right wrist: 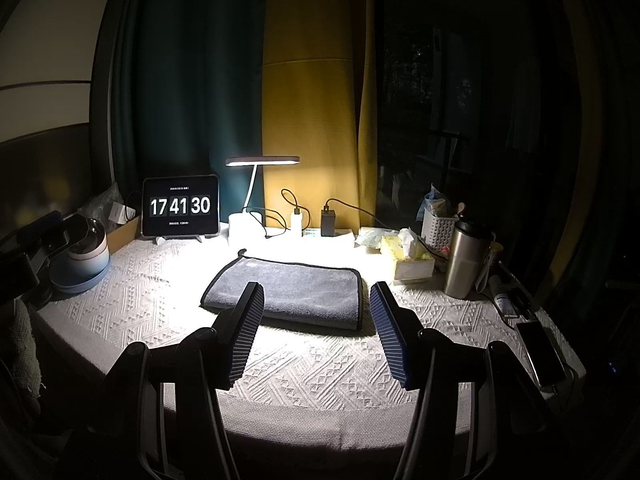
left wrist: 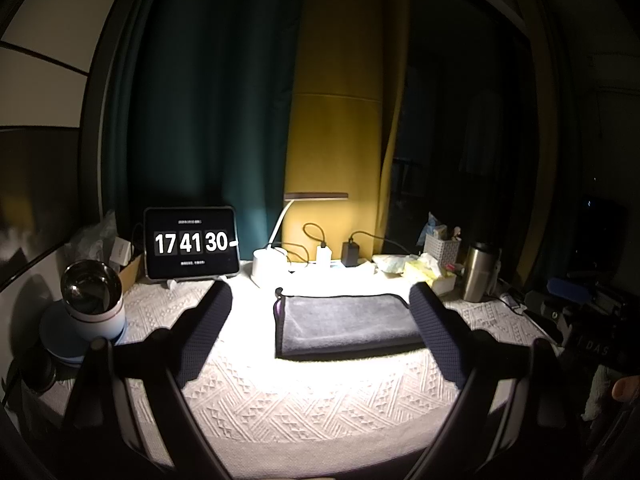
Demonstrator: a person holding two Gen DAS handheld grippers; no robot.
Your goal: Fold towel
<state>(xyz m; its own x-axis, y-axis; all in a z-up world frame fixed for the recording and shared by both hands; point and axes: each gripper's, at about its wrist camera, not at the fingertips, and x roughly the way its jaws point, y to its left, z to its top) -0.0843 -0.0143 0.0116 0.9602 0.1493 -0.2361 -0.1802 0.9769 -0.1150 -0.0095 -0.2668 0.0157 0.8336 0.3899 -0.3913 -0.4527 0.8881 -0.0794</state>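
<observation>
A grey towel (left wrist: 346,324) with dark edging lies folded into a flat rectangle in the middle of the white patterned tablecloth (left wrist: 304,400); it also shows in the right wrist view (right wrist: 292,292). My left gripper (left wrist: 320,296) is open and empty, held above the table short of the towel, with its fingers to either side of it in view. My right gripper (right wrist: 316,292) is open and empty, also short of the towel's near edge.
A tablet clock (right wrist: 181,206) and a lit desk lamp (right wrist: 262,162) stand at the back. A bowl on a blue plate (left wrist: 92,308) sits left. A tissue box (right wrist: 408,258), steel flask (right wrist: 466,258), basket (right wrist: 438,226) and phone (right wrist: 540,354) crowd the right side.
</observation>
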